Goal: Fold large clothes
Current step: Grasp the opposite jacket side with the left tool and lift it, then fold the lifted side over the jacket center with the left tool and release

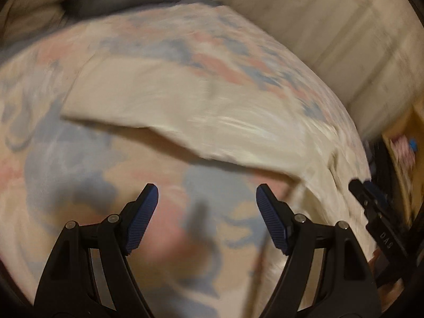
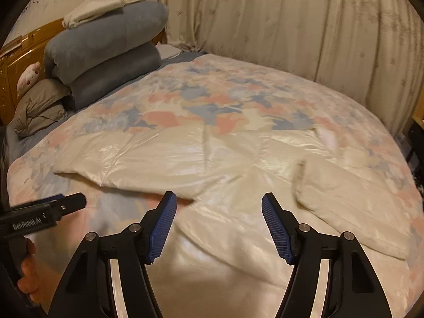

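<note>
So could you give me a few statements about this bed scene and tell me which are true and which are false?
1. Both grippers are open and hold nothing. True: the left gripper and the right gripper are both spread, with no cloth between the fingers.
2. The floral quilt shows its cream underside in places. True.
3. The folded blue blankets lie at the foot of the bed. False: they are stacked by the wooden headboard.
4. Nothing sits on the blue blankets. False: a folded white cloth rests on top.
5. Curtains hang behind the bed. True.

left hand-held gripper (image 1: 207, 189): black frame, blue ribbed pads, silver screws | right hand-held gripper (image 2: 219, 198): same | bare fingers (image 2: 26, 265)
</note>
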Available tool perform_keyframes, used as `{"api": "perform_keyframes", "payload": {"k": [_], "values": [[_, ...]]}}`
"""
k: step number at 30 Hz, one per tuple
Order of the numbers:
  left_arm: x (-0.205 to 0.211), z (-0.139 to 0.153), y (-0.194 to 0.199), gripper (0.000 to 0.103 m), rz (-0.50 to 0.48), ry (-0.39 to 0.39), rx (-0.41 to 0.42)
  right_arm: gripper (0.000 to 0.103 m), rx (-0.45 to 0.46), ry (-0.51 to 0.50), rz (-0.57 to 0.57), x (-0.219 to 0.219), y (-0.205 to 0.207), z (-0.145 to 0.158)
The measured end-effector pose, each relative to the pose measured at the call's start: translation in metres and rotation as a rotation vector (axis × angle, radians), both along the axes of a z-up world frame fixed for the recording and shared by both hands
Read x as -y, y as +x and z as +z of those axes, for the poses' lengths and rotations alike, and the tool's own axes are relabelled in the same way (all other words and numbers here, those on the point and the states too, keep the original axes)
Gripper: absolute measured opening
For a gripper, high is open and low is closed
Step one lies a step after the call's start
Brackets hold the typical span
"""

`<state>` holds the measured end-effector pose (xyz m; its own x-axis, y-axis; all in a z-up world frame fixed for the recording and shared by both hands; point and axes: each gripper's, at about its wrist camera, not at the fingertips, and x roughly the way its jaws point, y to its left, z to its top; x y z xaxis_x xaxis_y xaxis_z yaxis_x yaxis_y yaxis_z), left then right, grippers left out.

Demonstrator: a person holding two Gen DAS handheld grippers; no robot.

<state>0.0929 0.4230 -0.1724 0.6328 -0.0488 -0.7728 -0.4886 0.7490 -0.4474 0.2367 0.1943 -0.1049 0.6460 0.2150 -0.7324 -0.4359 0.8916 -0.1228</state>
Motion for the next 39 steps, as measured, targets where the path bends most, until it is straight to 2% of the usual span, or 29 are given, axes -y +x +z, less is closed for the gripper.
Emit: {"api": "perform_keyframes", "payload": {"k": [7, 9, 13, 14, 15, 16, 18, 20, 21, 24, 25, 31, 34, 39], "values": [[-0.071, -0.054, 0.014, 0.074, 0.146, -0.18, 0.012, 0.051, -0.067, -0.003, 0.026, -0.052, 0.075, -0.058], [-0.081, -0.06, 0.02, 0.074, 0.169, -0.191, 0.029, 0.048, -0.093, -0.019, 0.03, -0.062, 0.091, -0.077], [-0.091, -0.063, 0.038, 0.072, 0.207, -0.163, 0.028, 0.044, -0.17, -0.049, 0.032, -0.072, 0.115, -0.118], [-0.092, -0.063, 0.044, 0.061, 0.216, -0.147, 0.02, 0.044, -0.175, -0.053, 0.032, -0.073, 0.118, -0.124], [-0.094, -0.062, 0.049, 0.041, 0.215, -0.131, 0.011, 0.044, -0.175, -0.052, 0.035, -0.074, 0.122, -0.129], [-0.094, -0.061, 0.057, 0.033, 0.204, -0.11, -0.013, 0.044, -0.174, -0.049, 0.036, -0.074, 0.123, -0.131], [-0.094, -0.056, 0.065, 0.011, 0.197, -0.079, -0.027, 0.044, -0.177, -0.043, 0.039, -0.075, 0.128, -0.134], [-0.088, -0.045, 0.073, 0.005, 0.183, -0.011, -0.046, 0.044, -0.184, -0.038, 0.043, -0.074, 0.131, -0.136], [-0.08, -0.035, 0.079, 0.004, 0.17, 0.05, -0.056, 0.044, -0.189, -0.033, 0.046, -0.074, 0.135, -0.138], [-0.059, -0.005, 0.087, 0.004, 0.139, 0.159, -0.062, 0.044, -0.195, -0.017, 0.055, -0.07, 0.133, -0.131], [-0.055, 0.003, 0.084, 0.004, 0.128, 0.173, -0.059, 0.044, -0.202, -0.005, 0.058, -0.068, 0.132, -0.127], [-0.011, 0.086, 0.076, 0.004, 0.043, 0.338, -0.009, 0.045, -0.207, 0.074, 0.061, -0.036, 0.115, -0.092], [0.02, 0.128, 0.07, 0.004, -0.003, 0.4, 0.028, 0.045, -0.186, 0.118, 0.045, -0.008, 0.104, -0.071], [0.088, 0.186, 0.074, 0.004, -0.08, 0.456, 0.099, 0.045, -0.162, 0.2, -0.029, 0.066, 0.085, -0.038]]}}
